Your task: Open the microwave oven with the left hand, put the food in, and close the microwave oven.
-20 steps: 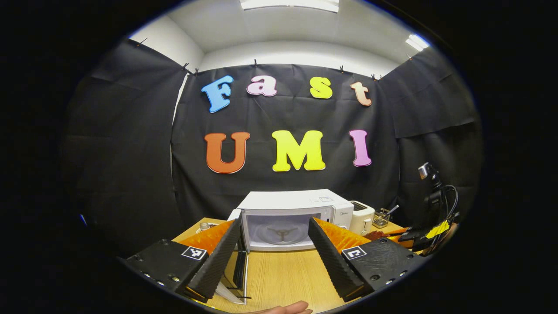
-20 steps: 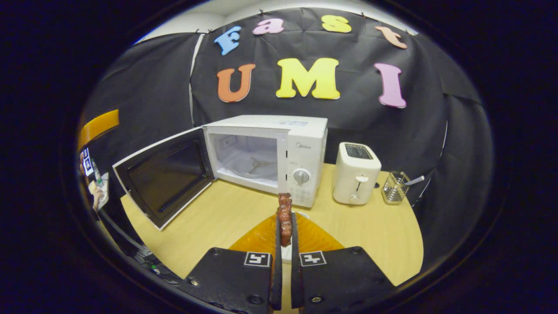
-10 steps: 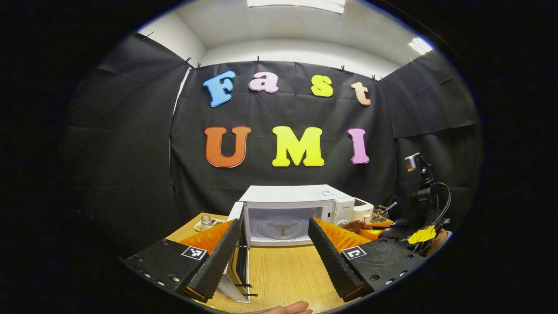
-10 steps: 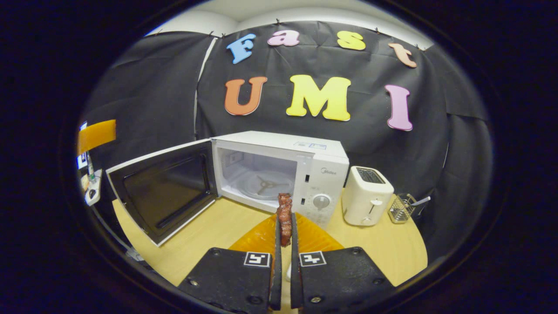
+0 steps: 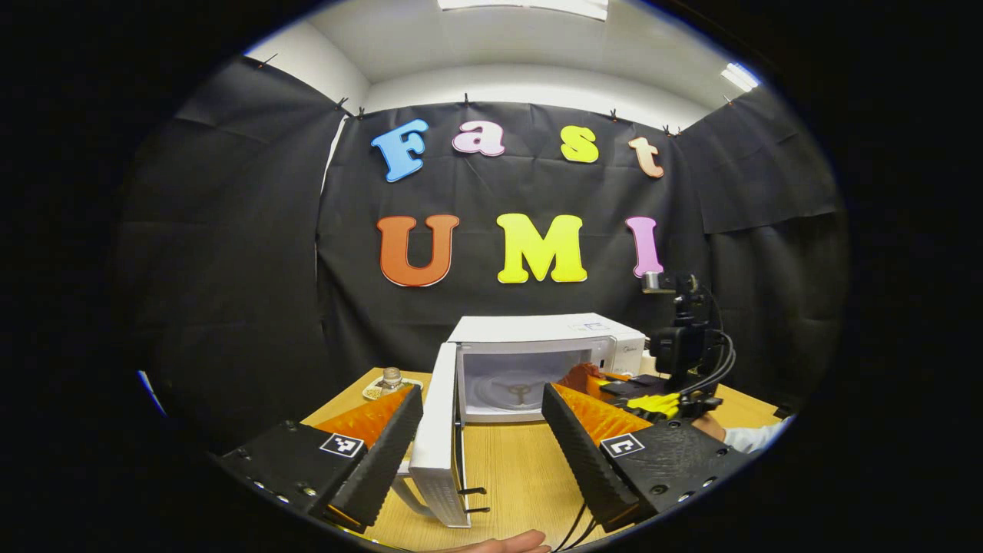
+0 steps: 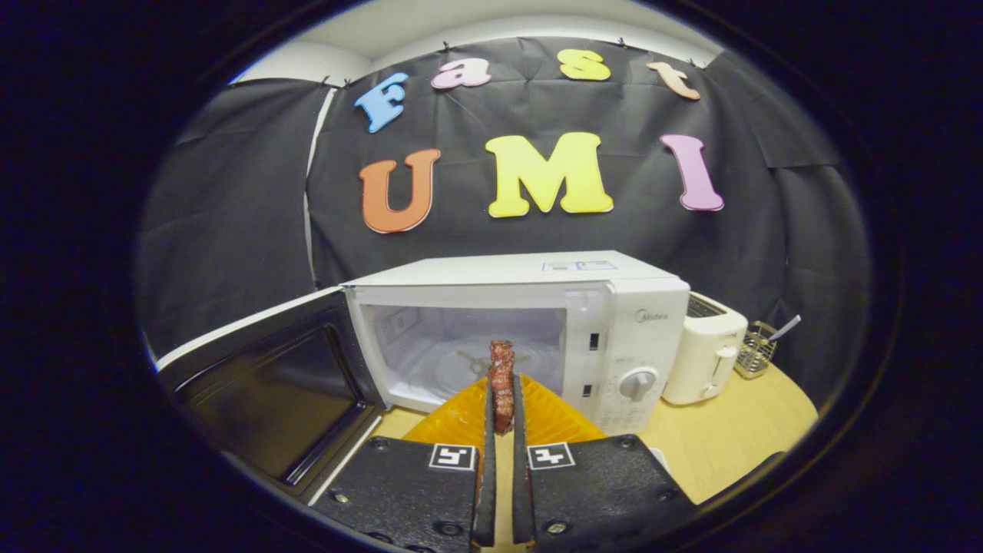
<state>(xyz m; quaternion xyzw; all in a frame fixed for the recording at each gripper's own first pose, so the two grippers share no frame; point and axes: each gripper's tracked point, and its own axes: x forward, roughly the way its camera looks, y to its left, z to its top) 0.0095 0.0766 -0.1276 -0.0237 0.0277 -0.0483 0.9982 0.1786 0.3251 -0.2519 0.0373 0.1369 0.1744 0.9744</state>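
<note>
The white microwave [image 6: 530,296] stands on the wooden table with its door [image 6: 261,384] swung wide open to the left. Inside, the glass turntable [image 6: 461,365] is bare. My right gripper [image 6: 501,388] is shut on a thin reddish-brown piece of food [image 6: 501,357], held upright just in front of the cavity mouth. In the left gripper view, my left gripper [image 5: 482,390] is open and holds nothing, hanging back from the microwave [image 5: 549,346] beside the edge-on door [image 5: 438,438]. The right gripper [image 5: 626,384] with the food [image 5: 580,375] shows there at the cavity's right side.
A white toaster [image 6: 703,346] and a wire basket [image 6: 756,349] stand right of the microwave. A small jar on a dish [image 5: 390,380] sits at the table's left back. A sleeve [image 5: 749,436] trails behind the right gripper. Fingers of a hand [image 5: 499,544] show below.
My right gripper has carried the food forward and left, from in front of the control panel to the cavity mouth. The left gripper has drifted left, so the door now appears edge-on.
</note>
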